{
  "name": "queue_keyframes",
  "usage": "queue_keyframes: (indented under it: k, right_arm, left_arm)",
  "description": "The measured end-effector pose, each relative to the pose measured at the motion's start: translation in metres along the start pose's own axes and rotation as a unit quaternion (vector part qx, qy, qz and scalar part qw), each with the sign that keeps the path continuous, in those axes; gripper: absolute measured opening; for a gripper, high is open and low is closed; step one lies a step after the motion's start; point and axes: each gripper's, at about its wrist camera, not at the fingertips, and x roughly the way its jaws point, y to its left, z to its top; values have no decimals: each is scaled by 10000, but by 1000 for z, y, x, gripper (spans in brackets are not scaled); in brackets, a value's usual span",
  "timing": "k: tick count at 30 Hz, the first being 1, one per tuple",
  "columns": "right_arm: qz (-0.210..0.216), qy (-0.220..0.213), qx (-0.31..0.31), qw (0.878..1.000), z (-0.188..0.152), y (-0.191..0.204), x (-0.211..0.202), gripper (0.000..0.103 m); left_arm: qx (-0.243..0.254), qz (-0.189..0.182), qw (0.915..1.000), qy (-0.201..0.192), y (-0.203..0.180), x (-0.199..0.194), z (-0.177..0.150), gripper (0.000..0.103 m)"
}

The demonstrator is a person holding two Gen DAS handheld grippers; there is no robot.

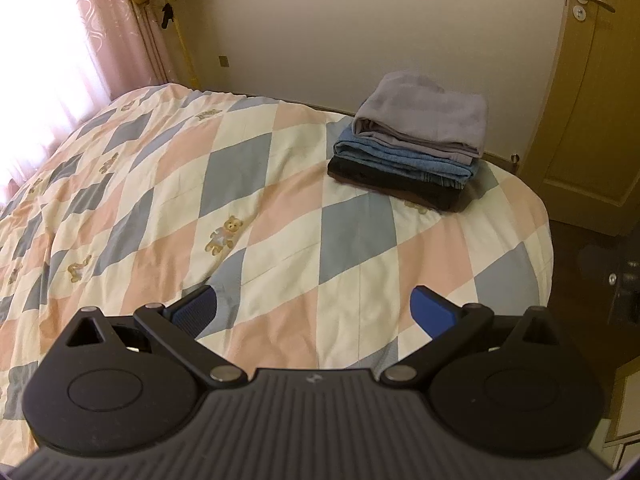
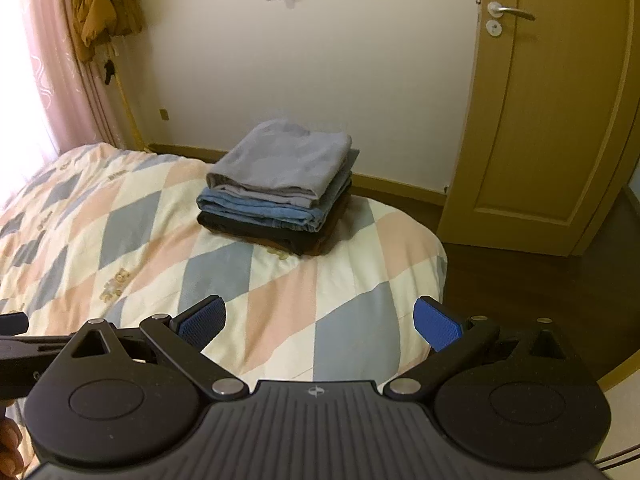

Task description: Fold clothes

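A stack of folded clothes sits near the bed's far right corner: a grey garment on top, blue jeans under it, a dark brown garment at the bottom. The stack also shows in the right wrist view. My left gripper is open and empty, held above the quilt well short of the stack. My right gripper is open and empty, also above the quilt, short of the stack.
The bed carries a diamond-patterned quilt with teddy bears. A wooden door stands at the right, dark floor beside the bed. Pink curtains and a hanging brown coat are at the left.
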Motion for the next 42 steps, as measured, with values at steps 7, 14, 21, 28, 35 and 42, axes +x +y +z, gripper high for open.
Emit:
queue_keyframes:
  k: [7,14,21,28,35,42]
  right_arm:
    - [8,62,3,10000,1,2,-16,103]
    - [-19,116,32,9999,0,0,-36,103]
    - [39,238,16,9997,-7,-1,-57,103]
    - [81,306,-128,9994,-11,-1,-72,103]
    - [95,331,-288,9990,-16,-4,-84,103]
    - [143,219,-331,9991,-10,-8,-93,103]
  left_arm:
    - [57,-72,9999,-53,-3,-19,3,102]
    - [104,-152,9998,-81,-7,-44,4,102]
    - [14,-261,9996,133,-4,-64,-9,102]
    - [-31,-262,9991,321,-3,-74,-23,102]
    - [8,-269,9991,325,-6,-85,-24,102]
    - [143,-247,9994,209,-13,-90,-14,102]
